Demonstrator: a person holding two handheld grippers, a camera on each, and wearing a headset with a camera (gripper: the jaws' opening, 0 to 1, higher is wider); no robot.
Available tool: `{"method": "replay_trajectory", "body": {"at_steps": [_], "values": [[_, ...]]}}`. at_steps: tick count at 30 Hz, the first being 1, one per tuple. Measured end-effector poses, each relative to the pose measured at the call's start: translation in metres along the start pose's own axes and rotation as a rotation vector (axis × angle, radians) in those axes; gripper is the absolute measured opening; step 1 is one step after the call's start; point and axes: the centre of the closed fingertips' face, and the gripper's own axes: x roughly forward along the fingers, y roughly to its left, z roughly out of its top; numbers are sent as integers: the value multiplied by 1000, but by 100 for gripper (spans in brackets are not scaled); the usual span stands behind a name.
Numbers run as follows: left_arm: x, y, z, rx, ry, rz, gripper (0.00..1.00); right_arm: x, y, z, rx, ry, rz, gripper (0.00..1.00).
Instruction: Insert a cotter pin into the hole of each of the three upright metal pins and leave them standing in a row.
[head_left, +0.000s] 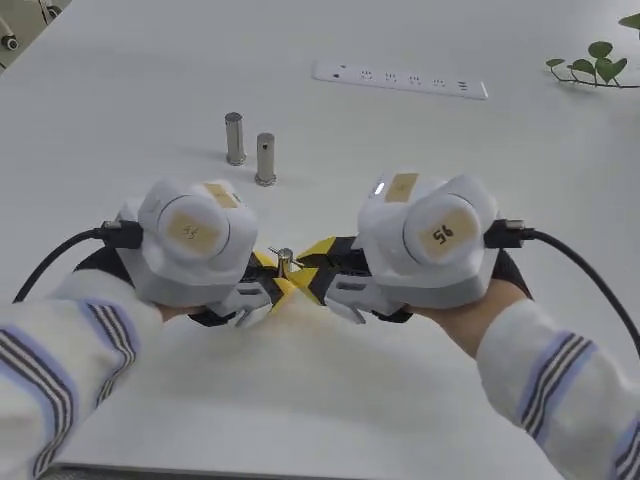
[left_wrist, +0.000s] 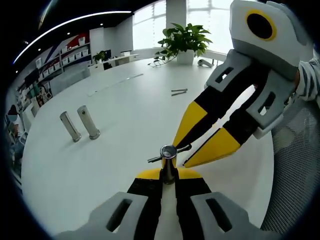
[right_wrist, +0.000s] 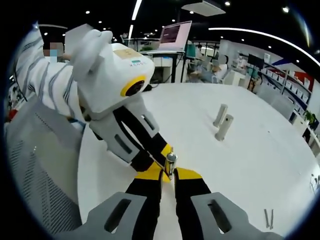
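Both tools meet nose to nose over the table (head_left: 450, 180). The left tool (left_wrist: 168, 176) is clenched on the shank of an upright metal pin (left_wrist: 169, 165), just ahead of its tips. The right tool (left_wrist: 180, 155) comes in from the far side, jaws drawn narrow around the outer end of a cotter pin (left_wrist: 156, 158). It looks to be grasping that end. In the left gripper view the cotter pin runs across the metal pin's head, one end poking out on the side away from the right tool, so it appears threaded through the hole.

Now the finish, and this is about alignment. The left tool should hold the metal pin square and low on the shank, clear of the hole. The right tool should push straight along the hole's axis, with no twist or the wire could bind. Best to seat it until the looped end sits against the metal pin, then ease the right tool's hold first.

Well ahead of the left tool and a little to its left stand two other metal pins (head_left: 234, 138) (head_left: 265, 159), close together; whether either has a cotter pin in it I can't tell. Spare cotter pins (left_wrist: 178, 91) lie far ahead of the left tool, beyond the right tool's tips.
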Motion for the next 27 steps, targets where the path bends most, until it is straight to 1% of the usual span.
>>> {"method": "replay_trajectory", "body": {"at_steps": [6,12,15,19,27], "values": [[1,0,0,1,1,0,7,-4,-2,-2,-2,2,-7,10],[1,0,0,2,2,-1,7,-10,-4,-4,13,9,-6,5],[1,1,1,3,3,-2,7,-9,-5,-4,4,9,-7,4],[2,1,0,6,6,-3,7,-8,-5,-3,28,0,-6,3],[1,0,0,10,13,-5,7,-5,-6,-3,38,0,-3,3]]}}
